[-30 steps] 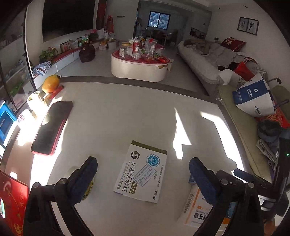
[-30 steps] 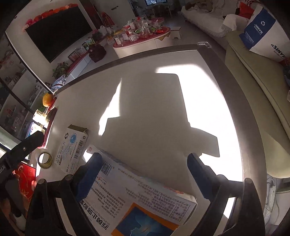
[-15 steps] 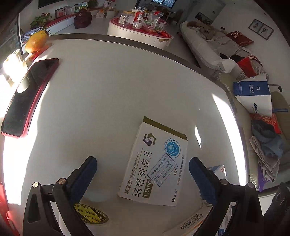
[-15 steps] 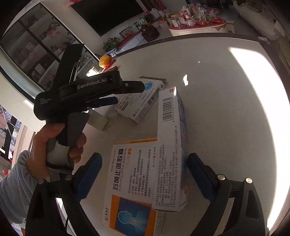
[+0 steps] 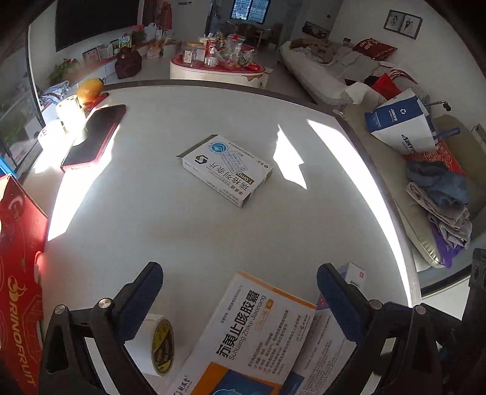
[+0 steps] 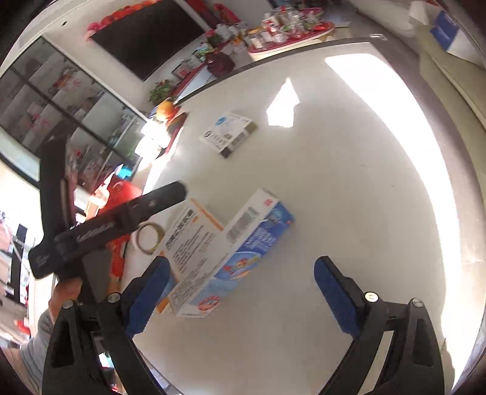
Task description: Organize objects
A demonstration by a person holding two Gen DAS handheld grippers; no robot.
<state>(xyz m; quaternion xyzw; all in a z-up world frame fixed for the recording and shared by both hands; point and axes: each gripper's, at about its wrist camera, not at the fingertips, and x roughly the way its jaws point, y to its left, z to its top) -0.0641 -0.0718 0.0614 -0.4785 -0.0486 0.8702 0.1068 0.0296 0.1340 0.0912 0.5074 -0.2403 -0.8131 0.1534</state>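
White round-cornered table (image 5: 212, 243), dark rim, sun patches along the right side and left edge. Room behind: sofa (image 5: 328, 76) far right, low red-topped coffee table (image 5: 218, 65) far centre, TV (image 5: 97, 21) far left.

Right half of the table is bare up to the rim; clutter sits along the left edge: red box (image 5: 18, 273) near left, phone (image 5: 94, 136) and an orange (image 5: 88, 86) farther back.

Task items: orange-striped box (image 5: 252, 334) at the near edge, blue box (image 6: 240, 246) lying against its right side, touching. White box (image 5: 224, 168) alone mid-table, well apart from both. Tape roll (image 5: 161, 346) just left of the orange-striped box.

Left gripper (image 5: 237, 291): jaws spread wide, empty, over the orange-striped box. Right gripper (image 6: 240, 282): jaws spread wide, empty, near side of the blue box.
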